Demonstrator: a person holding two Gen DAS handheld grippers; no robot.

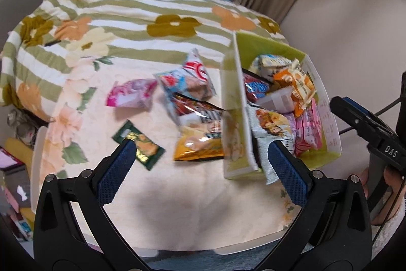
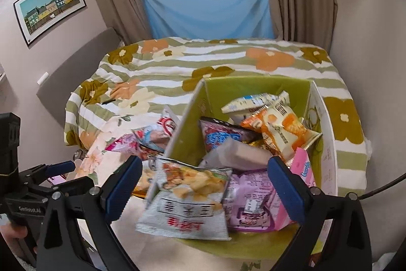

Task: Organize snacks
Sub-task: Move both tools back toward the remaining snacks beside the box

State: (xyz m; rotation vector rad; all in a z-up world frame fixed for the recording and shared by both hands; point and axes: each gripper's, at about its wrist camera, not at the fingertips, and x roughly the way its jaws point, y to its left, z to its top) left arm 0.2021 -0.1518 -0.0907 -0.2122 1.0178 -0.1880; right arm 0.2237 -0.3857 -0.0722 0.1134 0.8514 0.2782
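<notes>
Snacks fill the green box (image 2: 256, 90) ahead of my right gripper (image 2: 205, 184), whose jaws stand spread about as wide as they go, with nothing pinched between the blue pads. A grey-white chip bag (image 2: 185, 205) droops over the box's near rim in the gap between those jaws, touching neither pad as far as I can see. Just beyond my right-hand pad lie a purple packet (image 2: 250, 200) and a pink packet (image 2: 300, 169); farther in sit an orange bag (image 2: 281, 128) and a red-and-blue bag (image 2: 220, 136). My left gripper (image 1: 200, 169) is also wide open and holds nothing. Past its left pad a small dark green packet (image 1: 142, 144) lies on the floral cloth (image 1: 142, 207), partly hidden by that pad's tip. Between and beyond its jaws a yellow bag (image 1: 200, 146), a dark red bag (image 1: 195, 106), a white-and-red bag (image 1: 187, 80) and a pink bag (image 1: 129, 93) lie loose, outside the box wall. Behind everything stretches a striped flowered blanket (image 2: 228, 60).
</notes>
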